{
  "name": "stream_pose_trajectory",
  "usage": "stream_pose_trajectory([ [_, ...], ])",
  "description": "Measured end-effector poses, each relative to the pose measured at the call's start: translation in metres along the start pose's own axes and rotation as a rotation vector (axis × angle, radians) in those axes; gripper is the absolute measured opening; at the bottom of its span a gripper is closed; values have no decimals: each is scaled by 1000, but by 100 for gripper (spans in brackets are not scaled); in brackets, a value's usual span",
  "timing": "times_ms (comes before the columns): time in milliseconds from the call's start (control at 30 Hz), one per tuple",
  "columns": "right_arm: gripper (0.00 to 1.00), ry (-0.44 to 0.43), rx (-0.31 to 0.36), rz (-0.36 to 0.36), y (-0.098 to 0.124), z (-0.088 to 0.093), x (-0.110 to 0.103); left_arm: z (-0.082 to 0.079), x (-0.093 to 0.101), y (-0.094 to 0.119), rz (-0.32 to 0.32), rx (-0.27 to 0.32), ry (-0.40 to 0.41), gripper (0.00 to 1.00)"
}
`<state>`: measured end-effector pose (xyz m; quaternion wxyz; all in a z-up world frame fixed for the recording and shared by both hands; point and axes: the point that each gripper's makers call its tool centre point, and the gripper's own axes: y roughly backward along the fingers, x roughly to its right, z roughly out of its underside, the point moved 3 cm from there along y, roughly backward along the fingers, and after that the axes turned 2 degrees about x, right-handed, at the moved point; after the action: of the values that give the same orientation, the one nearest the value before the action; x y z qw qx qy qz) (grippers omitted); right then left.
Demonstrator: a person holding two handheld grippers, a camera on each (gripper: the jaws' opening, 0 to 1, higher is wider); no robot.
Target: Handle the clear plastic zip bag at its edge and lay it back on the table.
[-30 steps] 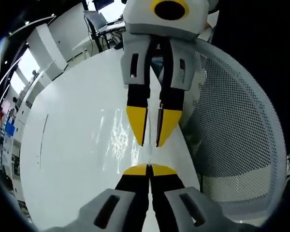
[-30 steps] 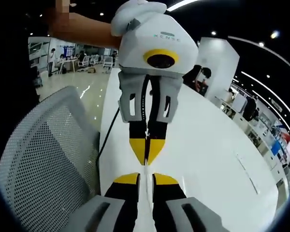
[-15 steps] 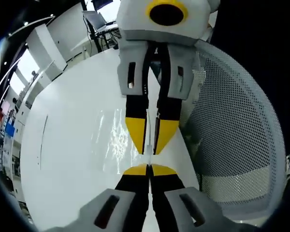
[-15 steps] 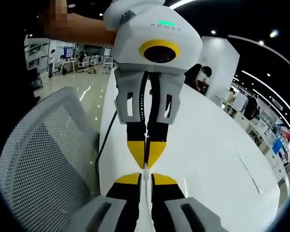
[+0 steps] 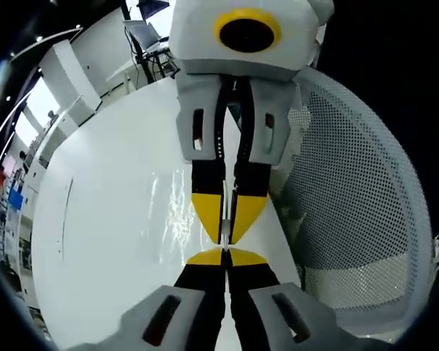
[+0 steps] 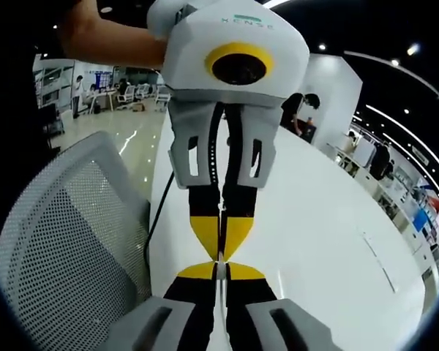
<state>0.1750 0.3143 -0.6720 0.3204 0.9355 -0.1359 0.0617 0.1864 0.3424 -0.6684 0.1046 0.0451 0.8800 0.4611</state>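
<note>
Both tools face tip to tip over the desk (image 5: 95, 241). Left tool (image 5: 226, 254) and right tool (image 6: 218, 269) are each pinched onto the zip bag (image 5: 177, 208) edge, stretched between them; film trails desk-side.

A long glossy white table (image 5: 95, 241) stands beside a grey mesh-backed office chair (image 5: 358, 190) in a bright open office with a shiny pale floor (image 6: 117, 139), a laptop (image 5: 148, 29) on a far desk, dark ceiling with strip lights (image 6: 402, 66).
</note>
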Motion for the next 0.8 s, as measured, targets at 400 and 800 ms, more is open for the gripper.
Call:
stream_pose_trajectory([
  [400,0,-6,-8,0,0,1,-1,0,1,0,-2,0,-1,0],
  [800,0,-26,-11,-5,1,1,-1,0,1,0,1,-1,-5,0],
])
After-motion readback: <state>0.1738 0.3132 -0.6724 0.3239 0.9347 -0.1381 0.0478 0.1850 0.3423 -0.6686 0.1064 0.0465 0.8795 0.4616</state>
